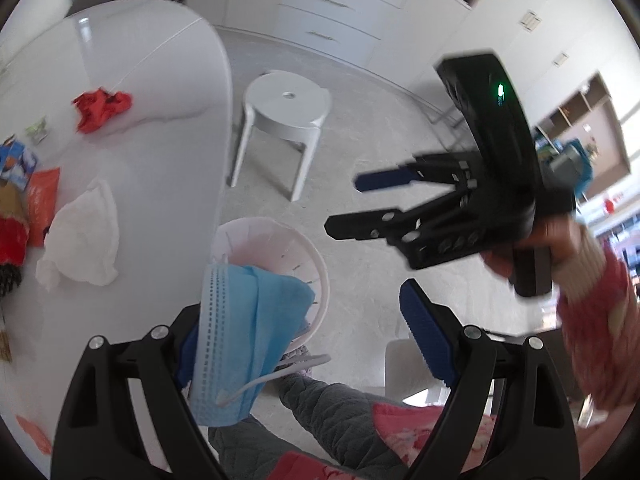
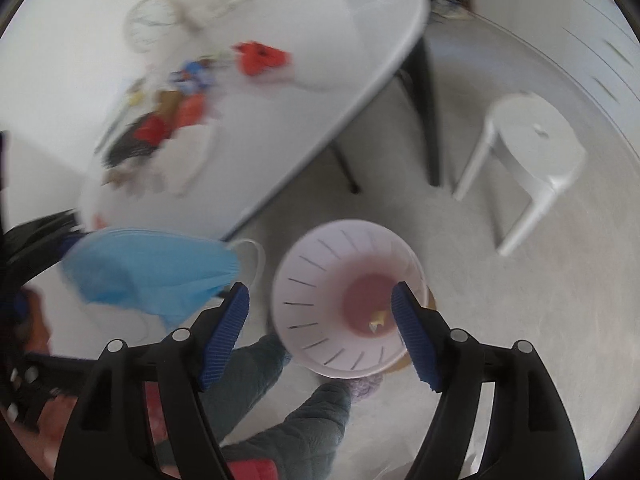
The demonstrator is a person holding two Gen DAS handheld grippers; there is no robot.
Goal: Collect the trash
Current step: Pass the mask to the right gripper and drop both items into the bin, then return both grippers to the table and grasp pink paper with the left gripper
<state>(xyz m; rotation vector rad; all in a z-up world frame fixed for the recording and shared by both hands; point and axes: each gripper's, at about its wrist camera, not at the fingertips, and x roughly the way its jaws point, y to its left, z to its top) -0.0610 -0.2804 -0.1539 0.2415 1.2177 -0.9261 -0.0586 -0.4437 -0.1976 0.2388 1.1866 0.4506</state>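
Note:
A light blue face mask (image 1: 248, 332) hangs against the left finger of my left gripper (image 1: 304, 312). The jaws stand wide and the right pad (image 1: 428, 340) is well clear of the mask. The mask hangs over the table edge and the rim of a white slotted bin (image 1: 320, 264) on the floor. My right gripper (image 1: 345, 204) is open and empty off to the right. In the right wrist view my right gripper (image 2: 320, 292) hovers over the bin (image 2: 312, 280), which holds a small yellowish scrap (image 2: 378, 318). The mask (image 2: 152, 268) is at its left.
On the white table (image 1: 160, 60) lie a red crumpled wrapper (image 1: 102, 108), a white tissue (image 1: 84, 236), an orange packet (image 1: 42, 200) and several other scraps. A white stool (image 1: 286, 108) stands on the floor beyond the bin. The person's legs (image 1: 320, 412) are below.

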